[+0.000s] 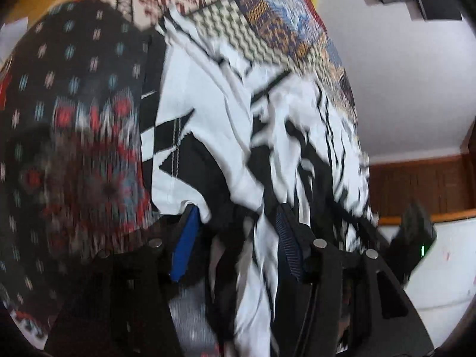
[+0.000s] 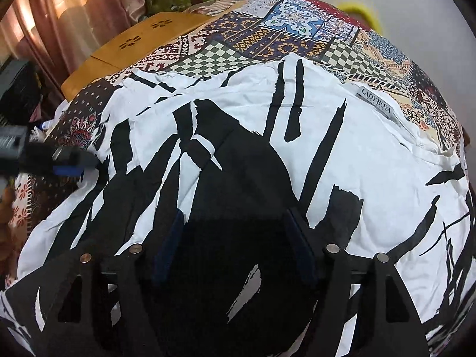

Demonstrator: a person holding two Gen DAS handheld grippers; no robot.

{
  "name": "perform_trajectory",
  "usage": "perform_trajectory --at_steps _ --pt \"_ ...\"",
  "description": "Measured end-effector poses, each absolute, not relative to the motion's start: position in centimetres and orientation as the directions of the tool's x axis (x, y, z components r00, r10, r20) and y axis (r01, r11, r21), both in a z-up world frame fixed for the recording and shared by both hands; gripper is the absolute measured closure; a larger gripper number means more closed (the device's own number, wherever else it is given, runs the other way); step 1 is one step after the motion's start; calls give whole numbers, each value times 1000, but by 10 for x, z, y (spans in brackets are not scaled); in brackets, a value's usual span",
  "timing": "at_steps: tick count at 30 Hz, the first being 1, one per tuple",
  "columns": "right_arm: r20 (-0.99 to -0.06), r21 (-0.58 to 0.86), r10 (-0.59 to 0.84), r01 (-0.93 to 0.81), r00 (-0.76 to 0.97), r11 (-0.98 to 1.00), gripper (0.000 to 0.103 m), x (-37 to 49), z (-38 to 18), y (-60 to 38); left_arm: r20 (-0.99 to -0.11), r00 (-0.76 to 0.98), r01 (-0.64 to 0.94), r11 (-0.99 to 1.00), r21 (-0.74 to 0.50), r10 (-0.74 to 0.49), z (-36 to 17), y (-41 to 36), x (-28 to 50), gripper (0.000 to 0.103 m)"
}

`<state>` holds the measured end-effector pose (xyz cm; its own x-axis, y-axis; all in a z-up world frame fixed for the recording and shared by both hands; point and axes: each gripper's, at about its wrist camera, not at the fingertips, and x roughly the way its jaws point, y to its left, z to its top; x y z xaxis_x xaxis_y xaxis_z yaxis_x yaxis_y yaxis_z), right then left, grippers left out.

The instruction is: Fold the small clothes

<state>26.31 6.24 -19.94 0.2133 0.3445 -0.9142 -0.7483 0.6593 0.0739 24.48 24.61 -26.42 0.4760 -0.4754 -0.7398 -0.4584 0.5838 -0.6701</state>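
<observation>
Shirt spread flat on the patchwork bedspread

Your black-and-white shirt (image 2: 342, 154) runs left to right, neck label (image 2: 377, 100) at far right. Right hand-held gripper (image 2: 235, 232) hangs open above it; left hand-held gripper (image 1: 235, 217) is part-open, cloth between its jaws.

We are in a home, likely a bedroom: a patchwork-print bedspread (image 2: 297, 35), pink curtains (image 2: 68, 9), a wooden board (image 2: 125, 47), and wood-trimmed walls.
</observation>
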Motion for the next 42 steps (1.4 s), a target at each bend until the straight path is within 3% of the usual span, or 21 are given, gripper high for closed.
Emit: perform_trajectory --at_steps 1,3,5,8,14,21,22,27,31,36,42 --pt "-913 81 350 -747 211 660 37 263 -200 61 -741 483 -460 585 -668 -466 -264 248 249 50" --pt "-911 91 358 -744 208 662 37 263 -200 61 -768 496 -462 626 -628 -404 -261 251 258 61" --pt "-909 97 363 -742 206 664 37 263 -200 60 -811 485 -471 684 -557 -327 -258 251 265 85" --pt "-907 104 368 -739 204 665 37 264 -200 60 -845 490 -474 747 -466 -216 -252 251 267 92" --pt "-903 121 381 -735 198 667 37 265 -201 56 -848 523 -528 747 -404 -89 -240 264 245 93" --pt "-903 114 378 -732 206 671 37 264 -201 56 -834 536 -538 710 -454 -128 -242 283 247 94" --pt "-902 118 380 -731 204 672 37 264 -201 55 -836 535 -530 723 -442 -119 -240 281 251 98" --pt "-899 134 391 -725 199 676 37 265 -201 53 -828 561 -473 822 -317 4 -208 262 260 100" --pt "-898 138 393 -723 197 677 37 265 -201 53 -759 647 -362 906 -218 76 -161 226 263 101" --pt "-899 180 403 -695 171 696 37 270 -196 47 -735 675 -170 957 -233 -59 -137 175 269 101" --pt "-885 216 425 -643 188 735 37 278 -173 23 -839 510 -86 960 -266 -187 -191 139 283 101"
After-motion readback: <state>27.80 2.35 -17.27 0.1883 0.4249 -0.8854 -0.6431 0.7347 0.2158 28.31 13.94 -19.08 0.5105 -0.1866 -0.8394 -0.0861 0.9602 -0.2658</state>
